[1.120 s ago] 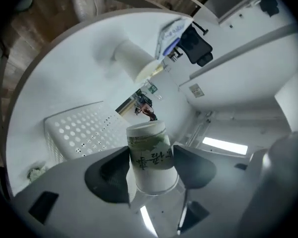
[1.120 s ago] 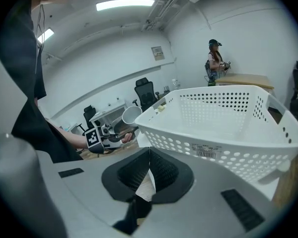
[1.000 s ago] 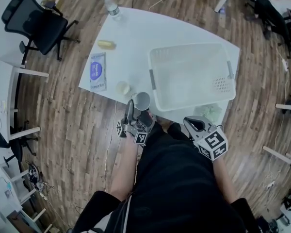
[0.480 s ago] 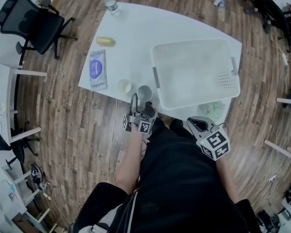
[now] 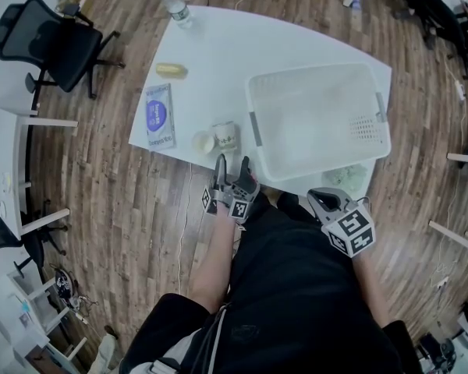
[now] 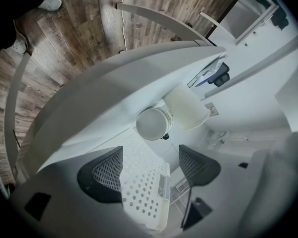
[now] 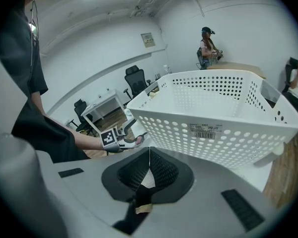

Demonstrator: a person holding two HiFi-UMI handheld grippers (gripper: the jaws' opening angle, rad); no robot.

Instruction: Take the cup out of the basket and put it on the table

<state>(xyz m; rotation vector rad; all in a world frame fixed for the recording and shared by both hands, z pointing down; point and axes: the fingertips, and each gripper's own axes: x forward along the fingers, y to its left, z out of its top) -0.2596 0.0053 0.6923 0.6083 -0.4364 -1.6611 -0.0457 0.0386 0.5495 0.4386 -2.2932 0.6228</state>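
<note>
Table layout, head view.
Basket sat on the table's right half; cup on the table just left of it, near the front edge; small round item beside the cup's left; packet further left; bottle at the far-left corner.

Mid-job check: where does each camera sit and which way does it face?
Head view: on the head, looking steeply down at table, basket, cup; shows left gripper, right gripper, forearms.
Left gripper view: on that gripper, facing cup and basket; its jaws have just been opening, nothing between.
Right gripper view: on that gripper, facing the basket's side; jaws shut, left gripper beyond.
All three share the basket.
</note>
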